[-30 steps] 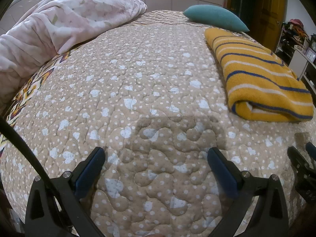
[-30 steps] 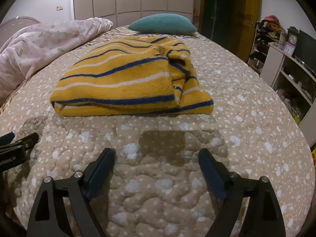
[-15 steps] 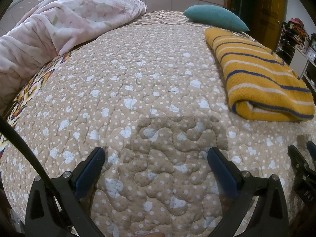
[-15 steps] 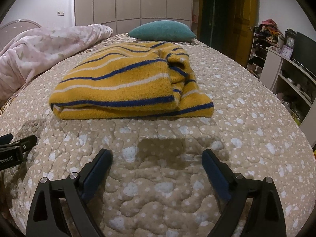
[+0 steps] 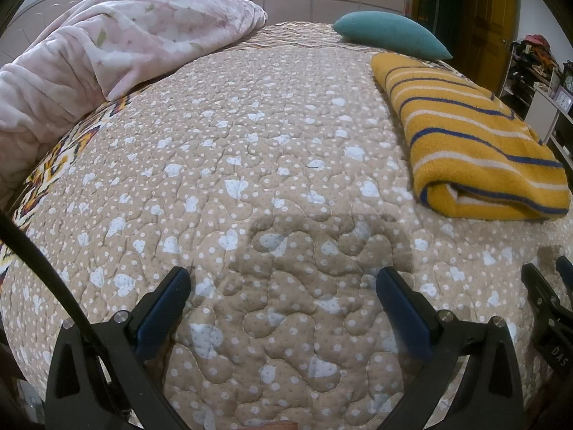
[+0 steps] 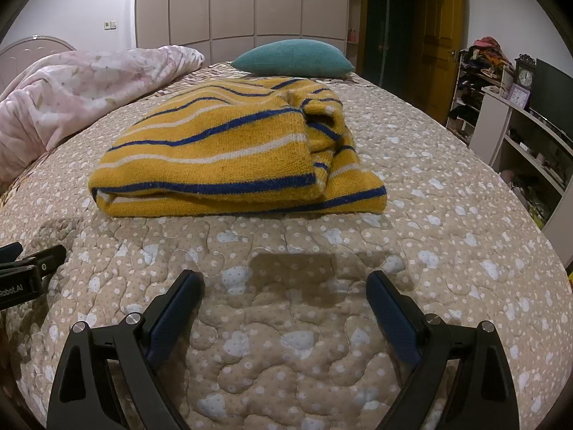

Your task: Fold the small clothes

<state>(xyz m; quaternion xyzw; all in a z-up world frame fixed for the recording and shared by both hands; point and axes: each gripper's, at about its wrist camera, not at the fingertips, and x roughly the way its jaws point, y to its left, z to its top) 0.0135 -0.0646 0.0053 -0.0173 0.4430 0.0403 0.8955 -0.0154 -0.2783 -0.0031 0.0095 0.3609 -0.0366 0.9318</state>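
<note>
Blue-padded right gripper (image 6: 283,286) and left gripper (image 5: 283,283) both spread wide, empty, over the dotted beige quilt (image 5: 250,143). Beyond, folded yellow striped sweater (image 6: 229,157) lies flat; teal pillow (image 6: 293,58) farthest.

Teal pillow (image 6: 293,58) (pink blanket (image 5: 107,46) beside)

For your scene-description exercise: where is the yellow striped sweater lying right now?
The yellow striped sweater lies folded on the quilted bedspread, centre of the right wrist view, before the teal pillow.
</note>
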